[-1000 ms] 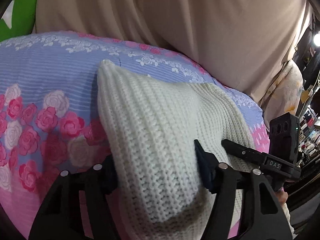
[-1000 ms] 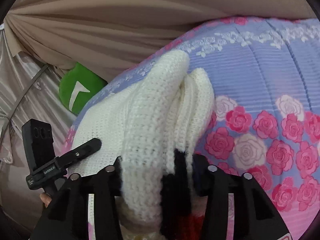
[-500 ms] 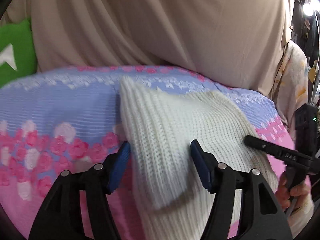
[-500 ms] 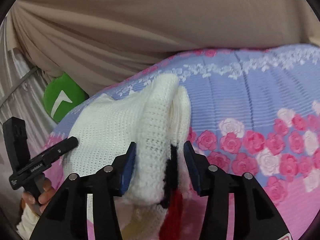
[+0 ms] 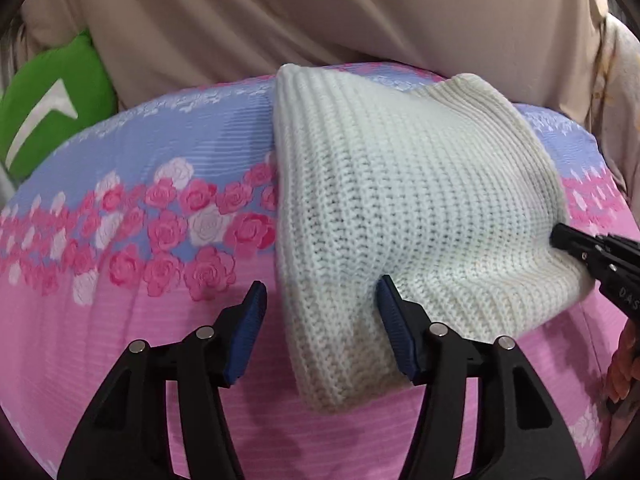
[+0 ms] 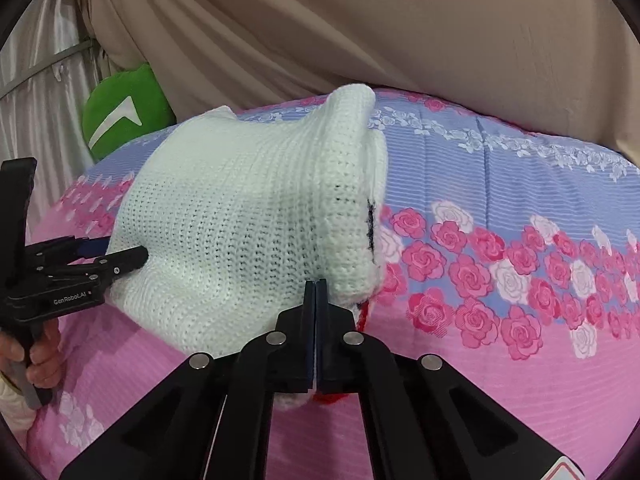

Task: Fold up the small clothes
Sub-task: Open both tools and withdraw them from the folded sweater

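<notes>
A white knitted garment (image 5: 400, 200) lies folded on the pink and blue rose bedspread (image 5: 160, 320). My left gripper (image 5: 320, 320) straddles its near left corner, jaws closing. The right pad (image 5: 394, 332) touches the knit; the left pad (image 5: 248, 332) stands clear of it. From the right wrist view the garment (image 6: 240, 220) shows black stitching and a red trim (image 6: 362, 314) at its right edge. My right gripper (image 6: 316, 292) is shut with nothing between the pads, its tip at the garment's near edge. Each gripper shows in the other's view: the right gripper (image 5: 560, 236) and the left gripper (image 6: 120, 260).
A green cushion (image 5: 52, 108) (image 6: 124, 116) sits at the bed's far left against a beige curtain (image 5: 320, 12). A silvery curtain (image 6: 40, 80) hangs at the left. A person's hand (image 6: 36, 352) holds the left gripper's handle. Bedspread lies open to the right (image 6: 520, 320).
The right jaws let the folded knit go and closed on nothing. The left jaws loosened off the knit. Both grippers pulled back toward the near edge, and the garment settled flat on the bed.
</notes>
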`<action>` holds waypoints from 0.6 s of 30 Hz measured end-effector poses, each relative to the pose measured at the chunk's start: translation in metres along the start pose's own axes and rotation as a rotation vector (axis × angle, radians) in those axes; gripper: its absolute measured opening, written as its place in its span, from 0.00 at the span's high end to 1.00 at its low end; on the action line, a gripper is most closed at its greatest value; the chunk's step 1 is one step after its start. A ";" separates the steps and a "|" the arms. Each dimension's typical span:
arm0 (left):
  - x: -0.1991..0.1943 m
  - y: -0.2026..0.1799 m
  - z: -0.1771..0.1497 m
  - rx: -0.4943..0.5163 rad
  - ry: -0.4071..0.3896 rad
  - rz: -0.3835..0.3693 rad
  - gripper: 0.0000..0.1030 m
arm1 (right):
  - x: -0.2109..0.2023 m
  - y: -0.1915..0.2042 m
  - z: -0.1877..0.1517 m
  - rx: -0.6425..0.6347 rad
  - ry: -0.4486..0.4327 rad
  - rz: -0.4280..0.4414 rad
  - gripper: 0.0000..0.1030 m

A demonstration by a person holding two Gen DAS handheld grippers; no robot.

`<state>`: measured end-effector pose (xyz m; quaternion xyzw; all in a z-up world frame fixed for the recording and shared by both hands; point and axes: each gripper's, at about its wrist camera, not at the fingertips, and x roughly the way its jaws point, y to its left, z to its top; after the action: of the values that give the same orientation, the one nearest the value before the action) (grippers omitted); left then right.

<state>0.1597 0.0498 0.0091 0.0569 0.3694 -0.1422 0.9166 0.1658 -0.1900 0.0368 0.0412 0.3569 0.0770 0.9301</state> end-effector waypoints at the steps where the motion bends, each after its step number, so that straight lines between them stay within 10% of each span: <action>1: -0.001 -0.003 -0.001 0.010 -0.010 0.025 0.44 | 0.001 0.003 0.000 -0.008 -0.004 -0.016 1.00; 11: -0.044 -0.048 -0.035 -0.007 -0.135 0.168 0.24 | -0.058 0.020 -0.029 0.065 -0.135 -0.096 0.88; 15: -0.051 -0.059 -0.049 -0.054 -0.157 0.178 0.12 | -0.063 0.025 -0.056 0.077 -0.108 -0.183 0.53; 18: -0.054 -0.067 -0.055 -0.072 -0.155 0.174 0.10 | -0.059 0.030 -0.073 0.070 -0.071 -0.214 0.46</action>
<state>0.0658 0.0089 0.0066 0.0447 0.2959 -0.0530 0.9527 0.0708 -0.1690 0.0254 0.0380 0.3287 -0.0370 0.9429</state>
